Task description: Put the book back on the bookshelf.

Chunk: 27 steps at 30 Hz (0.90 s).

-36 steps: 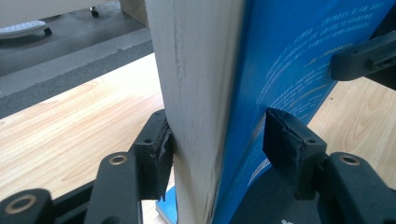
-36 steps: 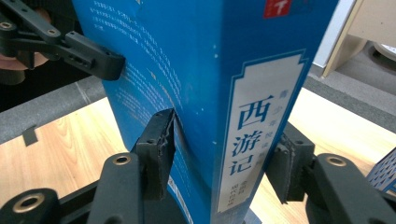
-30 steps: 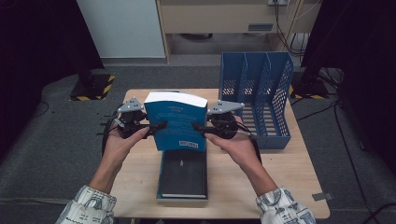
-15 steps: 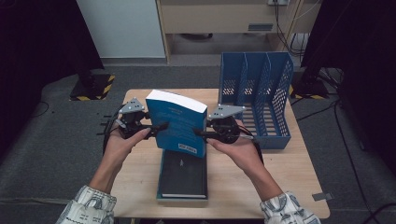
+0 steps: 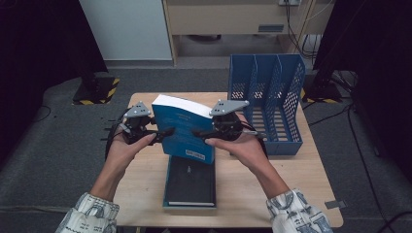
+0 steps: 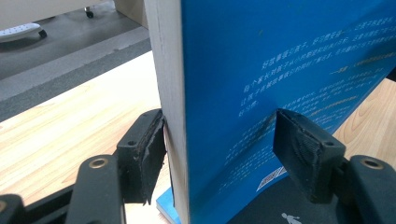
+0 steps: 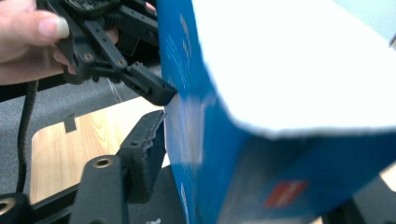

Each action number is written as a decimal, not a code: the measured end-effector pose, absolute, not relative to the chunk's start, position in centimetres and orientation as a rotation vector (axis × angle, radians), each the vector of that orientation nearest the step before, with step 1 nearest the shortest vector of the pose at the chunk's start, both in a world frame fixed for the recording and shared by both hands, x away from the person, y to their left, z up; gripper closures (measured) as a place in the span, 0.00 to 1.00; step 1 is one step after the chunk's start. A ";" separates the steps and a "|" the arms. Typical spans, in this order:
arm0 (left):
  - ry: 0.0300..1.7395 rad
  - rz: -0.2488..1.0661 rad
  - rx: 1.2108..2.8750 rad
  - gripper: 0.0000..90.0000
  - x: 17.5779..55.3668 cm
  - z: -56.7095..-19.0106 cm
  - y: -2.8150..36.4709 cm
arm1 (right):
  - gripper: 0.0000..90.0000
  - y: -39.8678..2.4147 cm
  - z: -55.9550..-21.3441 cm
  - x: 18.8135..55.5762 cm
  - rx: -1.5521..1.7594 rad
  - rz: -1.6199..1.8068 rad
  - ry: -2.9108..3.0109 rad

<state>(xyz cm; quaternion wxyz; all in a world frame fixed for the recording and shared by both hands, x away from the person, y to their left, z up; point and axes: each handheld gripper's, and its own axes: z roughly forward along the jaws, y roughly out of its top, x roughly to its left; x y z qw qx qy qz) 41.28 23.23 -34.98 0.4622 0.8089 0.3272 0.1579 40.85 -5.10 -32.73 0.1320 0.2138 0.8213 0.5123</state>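
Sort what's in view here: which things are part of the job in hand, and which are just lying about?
In the job:
blue book, held up
left tool, clamped on it
right tool, clamped on it
blue file rack, probably its destination

Lying about:
dark book flat on the table

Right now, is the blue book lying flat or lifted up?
Lifted, tilted: the blue book is clamped between left gripper and right gripper, above the dark book.

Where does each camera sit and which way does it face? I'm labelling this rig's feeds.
High view: above the person's side, looking forward and down on the wooden table; both forearms, left tool, right tool.
Left gripper view: on the left tool, looking along its jaws clamping the blue book.
Right gripper view: on the right tool, facing the book's page edge and the left hand.
Shared: all three show the blue book and table.
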 end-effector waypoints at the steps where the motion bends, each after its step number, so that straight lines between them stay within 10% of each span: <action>1: 0.804 0.389 1.988 0.38 41.3 -35.0 23.2 | 0.45 -5.1 -32.6 40.9 0.616 1.491 2.383; 27: 0.799 0.376 2.002 0.38 41.2 -35.0 23.4 | 0.59 -4.2 -32.3 42.4 0.590 1.606 2.367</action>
